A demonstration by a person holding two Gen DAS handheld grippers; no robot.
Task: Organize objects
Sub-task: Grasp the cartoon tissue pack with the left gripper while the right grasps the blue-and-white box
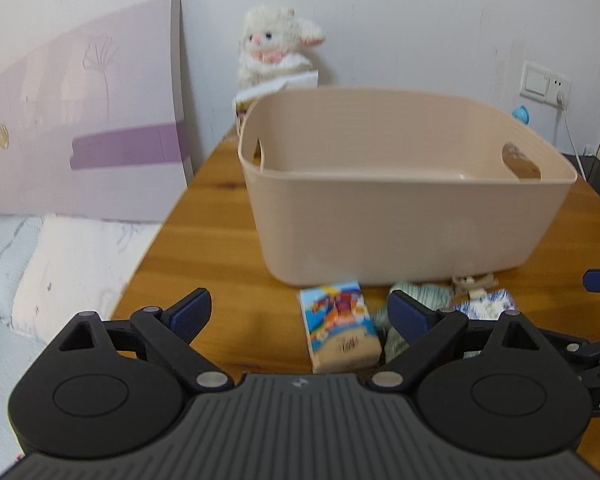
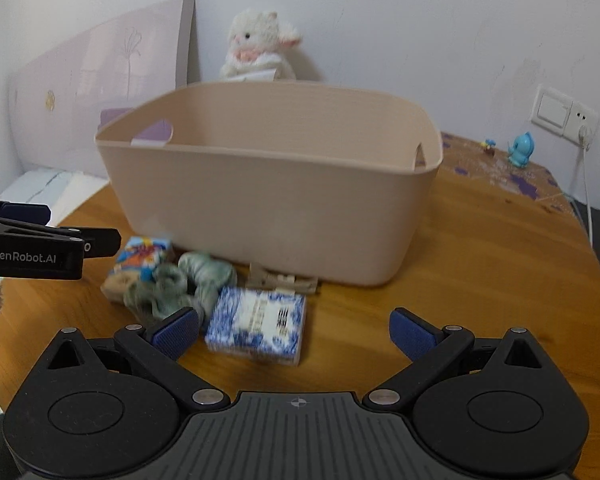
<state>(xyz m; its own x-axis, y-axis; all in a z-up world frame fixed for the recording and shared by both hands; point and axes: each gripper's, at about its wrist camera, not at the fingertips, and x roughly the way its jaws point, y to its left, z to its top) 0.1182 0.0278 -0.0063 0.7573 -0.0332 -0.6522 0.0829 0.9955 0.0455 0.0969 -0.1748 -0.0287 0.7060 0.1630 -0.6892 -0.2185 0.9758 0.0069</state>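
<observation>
- We are holding the left hand-held gripper (image 1: 300, 314) with its blue-padded fingers (image 1: 190, 314) spread wide apart and gripping nothing, hovering low over the wooden tabletop (image 1: 204, 240).
- We are seeing a small colourful cartoon box (image 1: 340, 326) lying on the tabletop between those fingers, just in front of the beige plastic basket (image 1: 400, 220).
- We are holding the right hand-held gripper (image 2: 294, 334) with its fingers likewise wide apart and empty, and the blue-and-white patterned box (image 2: 258, 324) is lying between them, nearer the left finger.
- We are looking at a bundle of greenish cloth (image 2: 180, 284) sitting between the two boxes, touching the cartoon box and just beside the patterned one.
- We are noticing a small tan clip-like item (image 2: 284, 278) lying against the foot of the basket, behind the patterned box; what it is exactly we cannot tell.
- We are seeing the basket standing upright in the middle of the tabletop, with handle cut-outs in both end walls; what we can see of its inside is showing nothing in it.
- We are seeing a white plush toy (image 1: 274, 46) sitting behind the basket by the wall, and a small blue figurine (image 2: 520, 150) standing at the far right of the tabletop near a wall socket (image 2: 564, 114).
- We are seeing a bed (image 1: 52, 272) lying left of the tabletop, with a pink and purple headboard (image 1: 84, 120) rising behind it.
</observation>
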